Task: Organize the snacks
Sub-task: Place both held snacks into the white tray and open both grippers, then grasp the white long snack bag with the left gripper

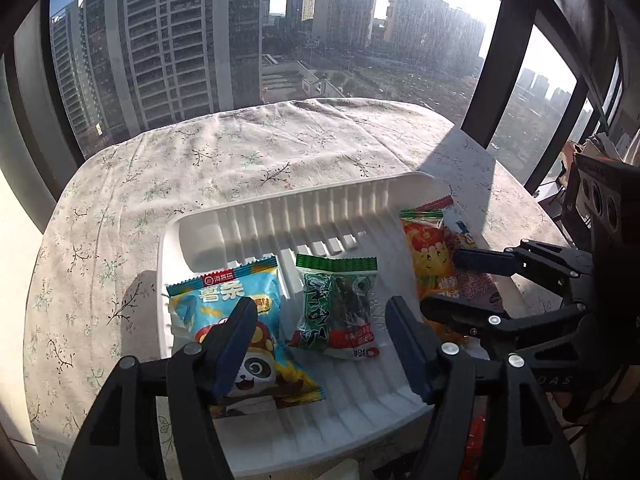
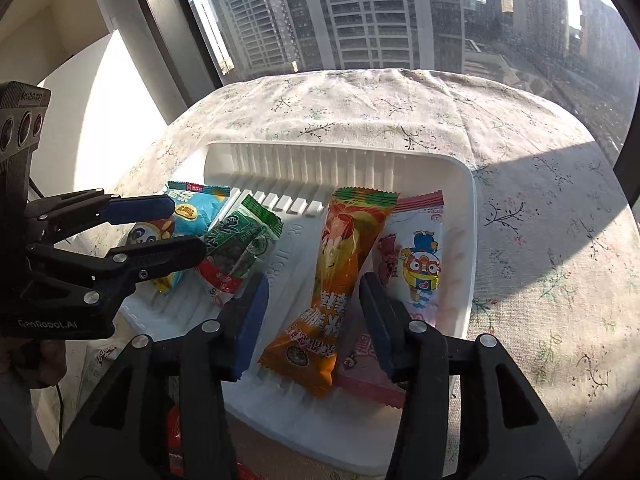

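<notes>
Blue packet (image 1: 224, 320), green packet (image 1: 340, 304), orange packet (image 2: 340, 272), pink packet (image 2: 416, 264) flat in white tray (image 2: 340, 156).

Both wrist cameras are looking steeply down, close over the white tray (image 1: 248, 216) of snack packets; the left is viewing from its left, the right from its right

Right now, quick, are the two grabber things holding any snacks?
Left gripper: jaws open, holding nothing, over the blue panda snack packet and the green seaweed packet.
Right gripper: jaws open, holding nothing, either side of the orange snack packet.
</notes>
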{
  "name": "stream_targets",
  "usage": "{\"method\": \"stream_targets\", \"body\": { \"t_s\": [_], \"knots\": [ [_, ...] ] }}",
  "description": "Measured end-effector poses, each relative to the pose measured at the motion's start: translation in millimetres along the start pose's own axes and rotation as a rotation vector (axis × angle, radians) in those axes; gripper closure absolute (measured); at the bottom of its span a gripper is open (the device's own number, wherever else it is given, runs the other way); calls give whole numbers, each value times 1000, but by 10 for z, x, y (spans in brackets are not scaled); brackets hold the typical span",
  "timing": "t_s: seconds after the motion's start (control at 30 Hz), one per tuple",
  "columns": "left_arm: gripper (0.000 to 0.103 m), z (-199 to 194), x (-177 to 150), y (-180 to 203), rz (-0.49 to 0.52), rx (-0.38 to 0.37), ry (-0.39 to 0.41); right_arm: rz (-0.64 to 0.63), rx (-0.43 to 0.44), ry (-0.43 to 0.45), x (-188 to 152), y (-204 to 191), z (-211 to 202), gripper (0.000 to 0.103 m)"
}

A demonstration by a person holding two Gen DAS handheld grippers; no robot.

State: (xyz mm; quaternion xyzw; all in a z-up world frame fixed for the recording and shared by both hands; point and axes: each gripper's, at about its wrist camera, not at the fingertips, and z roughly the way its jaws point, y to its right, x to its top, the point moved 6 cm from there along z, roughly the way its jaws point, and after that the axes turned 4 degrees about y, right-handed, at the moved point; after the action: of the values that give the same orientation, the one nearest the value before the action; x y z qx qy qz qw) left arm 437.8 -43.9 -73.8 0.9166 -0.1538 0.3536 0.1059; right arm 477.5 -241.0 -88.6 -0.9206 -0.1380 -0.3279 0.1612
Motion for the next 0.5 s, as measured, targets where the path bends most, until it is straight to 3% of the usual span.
{"method": "stream_targets", "body": {
  "t_s": [0.07, 0.13, 0.17, 0.37, 0.5],
  "knots": [
    [21, -186, -26, -25, -15, 2, 36, -23, -12, 29, 41, -47, -111, 30],
    [5, -372, -90, -34, -20, 3, 67, -55, -30, 66, 108, -108, -273, 30],
    [3, -469, -138, -36, -20, 9, 80, -61, -33, 90, 143, -130, -368, 28],
    [0, -916, -513, -40, -67, 16, 107, -40, 1, 241, 229, -302, -1097, 15],
    [1, -1060, -858, -78, -140, 19, 88, -55, 32, 305, -24, -506, -1583, 12]
  ]
}}
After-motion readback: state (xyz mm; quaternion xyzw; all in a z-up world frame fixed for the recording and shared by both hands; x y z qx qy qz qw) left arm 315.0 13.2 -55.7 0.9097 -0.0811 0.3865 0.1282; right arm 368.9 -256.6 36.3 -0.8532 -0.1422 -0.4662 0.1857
